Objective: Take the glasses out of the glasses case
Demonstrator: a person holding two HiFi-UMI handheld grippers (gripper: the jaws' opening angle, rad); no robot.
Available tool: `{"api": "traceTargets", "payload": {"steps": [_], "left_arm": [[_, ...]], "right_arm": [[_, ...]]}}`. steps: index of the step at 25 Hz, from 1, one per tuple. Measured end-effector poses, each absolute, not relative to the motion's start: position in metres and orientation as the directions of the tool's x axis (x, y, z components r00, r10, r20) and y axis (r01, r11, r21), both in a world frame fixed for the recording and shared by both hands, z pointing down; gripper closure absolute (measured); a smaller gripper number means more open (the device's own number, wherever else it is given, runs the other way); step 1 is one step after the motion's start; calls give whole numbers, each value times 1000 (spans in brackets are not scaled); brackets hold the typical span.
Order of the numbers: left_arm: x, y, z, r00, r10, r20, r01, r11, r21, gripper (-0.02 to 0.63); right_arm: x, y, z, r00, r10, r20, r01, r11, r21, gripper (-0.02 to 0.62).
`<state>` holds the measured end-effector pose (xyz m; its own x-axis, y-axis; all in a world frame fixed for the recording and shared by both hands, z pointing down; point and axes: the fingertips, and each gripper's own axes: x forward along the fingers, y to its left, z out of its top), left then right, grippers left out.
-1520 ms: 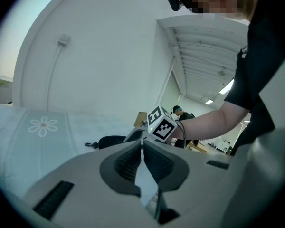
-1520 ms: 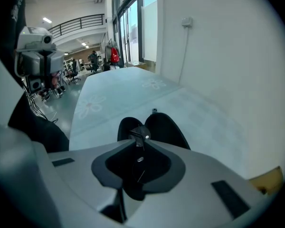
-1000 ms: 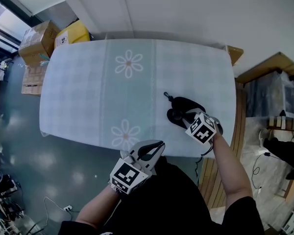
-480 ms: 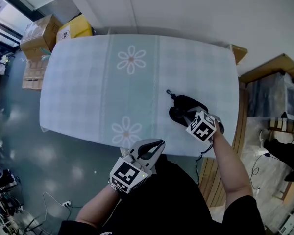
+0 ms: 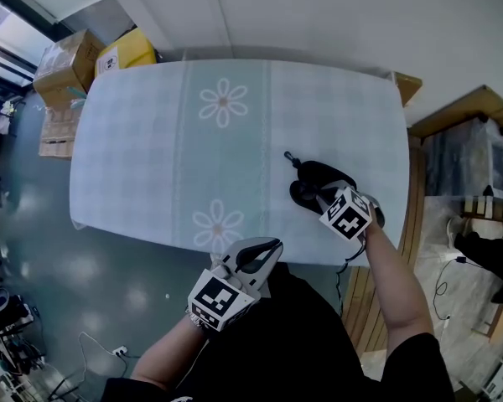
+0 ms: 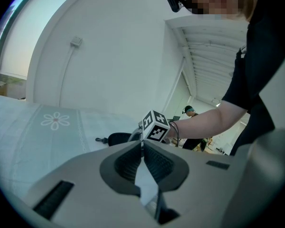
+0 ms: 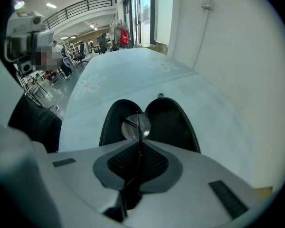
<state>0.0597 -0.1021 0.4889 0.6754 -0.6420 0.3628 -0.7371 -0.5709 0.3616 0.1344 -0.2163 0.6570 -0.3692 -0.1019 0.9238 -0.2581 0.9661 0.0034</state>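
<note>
From the head view, the worktop (image 5: 134, 141) carried a pale checked cloth with flower prints. The black glasses case (image 5: 314, 178) lay open near its right front corner. My right gripper (image 5: 325, 198) reached over the near side of the case. My left gripper (image 5: 264, 251) hung at the worktop's front edge, apart from the case.

In the left gripper view, my left jaws were pressed together with nothing between them. Beyond their tips I saw the right gripper's marker cube (image 6: 156, 126) and the dark case (image 6: 116, 138) lying on the cloth.

In the right gripper view, my right jaws were closed on a thin dark part of the glasses (image 7: 136, 126). One round lens showed just past the tips, over the middle of the open case (image 7: 171, 122), where its two halves meet. I could not tell whether the glasses touched the lining.
</note>
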Motion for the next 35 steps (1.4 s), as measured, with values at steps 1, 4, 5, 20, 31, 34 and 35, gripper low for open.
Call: {"api": "traceTargets", "payload": {"steps": [1, 4, 5, 20, 31, 34, 35], "left_arm": [[59, -102, 488, 676, -641, 363, -736, -573, 361, 575], [56, -101, 486, 679, -637, 364, -734, -580, 354, 575], [55, -101, 485, 681, -636, 364, -732, -583, 352, 575], [36, -92, 466, 749, -570, 337, -661, -681, 315, 575], [10, -77, 446, 817, -493, 300, -572, -762, 304, 575], [2, -74, 438, 834, -475, 282, -546, -785, 293, 575], [0, -72, 436, 839, -469, 275, -538, -792, 290, 575]], "right_arm": [[135, -216, 656, -371, -107, 923, -265, 964, 5, 557], [136, -216, 654, -377, -123, 918, -290, 957, 9, 568], [137, -216, 653, -379, -129, 917, -299, 954, 11, 568], [129, -228, 584, -483, -370, 793, -562, 826, 43, 569], [121, -191, 498, -506, -621, 599, -780, 625, -10, 571], [117, -173, 473, -498, -688, 528, -826, 562, -48, 571], [115, -165, 466, -496, -705, 507, -837, 544, -61, 571]]}}
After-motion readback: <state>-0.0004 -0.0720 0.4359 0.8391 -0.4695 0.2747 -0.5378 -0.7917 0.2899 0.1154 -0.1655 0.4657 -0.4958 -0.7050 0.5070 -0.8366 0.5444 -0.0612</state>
